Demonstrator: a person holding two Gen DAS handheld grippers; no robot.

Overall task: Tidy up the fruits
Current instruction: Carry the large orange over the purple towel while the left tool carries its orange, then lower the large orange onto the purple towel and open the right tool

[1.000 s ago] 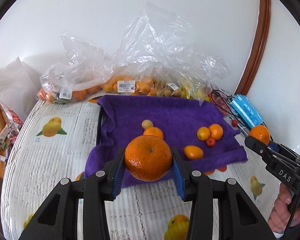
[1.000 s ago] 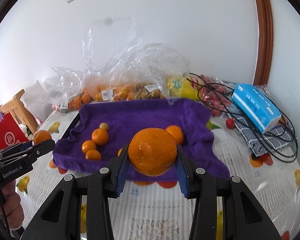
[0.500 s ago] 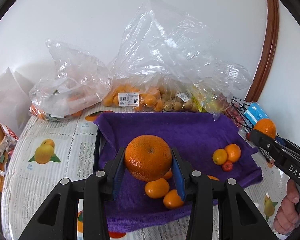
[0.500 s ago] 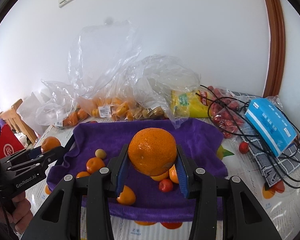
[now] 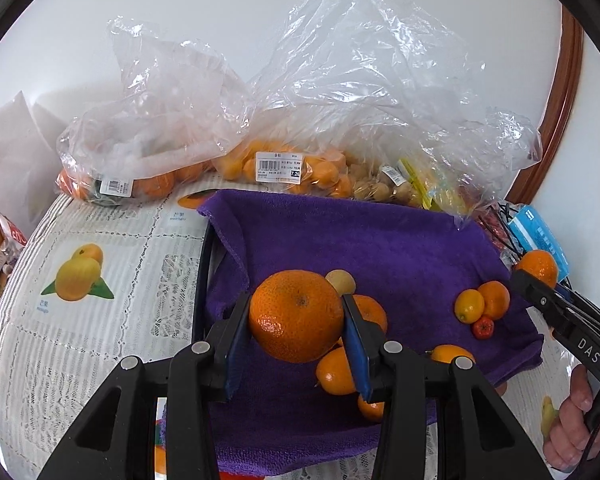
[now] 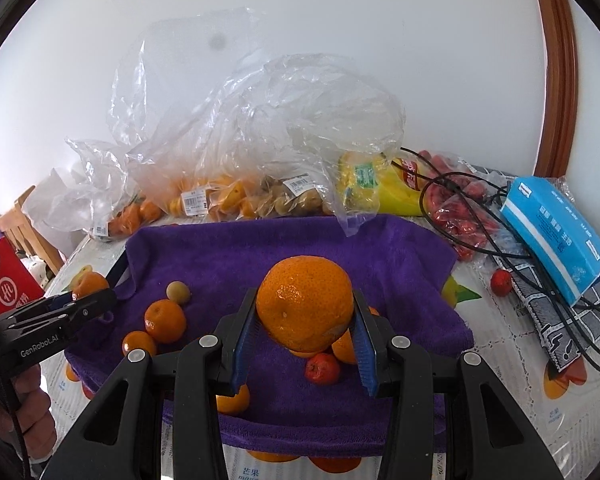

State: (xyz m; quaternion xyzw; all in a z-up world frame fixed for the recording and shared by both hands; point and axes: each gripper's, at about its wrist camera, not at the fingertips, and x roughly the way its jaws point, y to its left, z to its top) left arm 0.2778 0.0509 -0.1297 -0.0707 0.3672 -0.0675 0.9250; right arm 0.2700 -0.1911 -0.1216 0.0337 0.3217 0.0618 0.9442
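My left gripper [image 5: 296,318] is shut on a large orange [image 5: 295,314] and holds it over the left part of the purple towel [image 5: 380,240]. My right gripper [image 6: 305,312] is shut on a second large orange [image 6: 305,302] above the towel's [image 6: 260,248] right part. Small oranges [image 6: 165,319], a pale round fruit [image 6: 178,292] and a small red fruit [image 6: 322,368] lie on the towel. The right gripper also shows at the right edge of the left wrist view [image 5: 540,276], the left gripper at the left edge of the right wrist view [image 6: 90,292].
Clear plastic bags of fruit [image 5: 292,168] stand along the wall behind the towel. A blue tissue pack [image 6: 556,232], black cables [image 6: 480,216], a red bag [image 6: 456,216] and a yellow bag [image 6: 376,192] lie at the right. The table has a fruit-print cloth [image 5: 100,264].
Both grippers have moved forward over the purple towel, each still holding its orange. The bags and wall have come closer.
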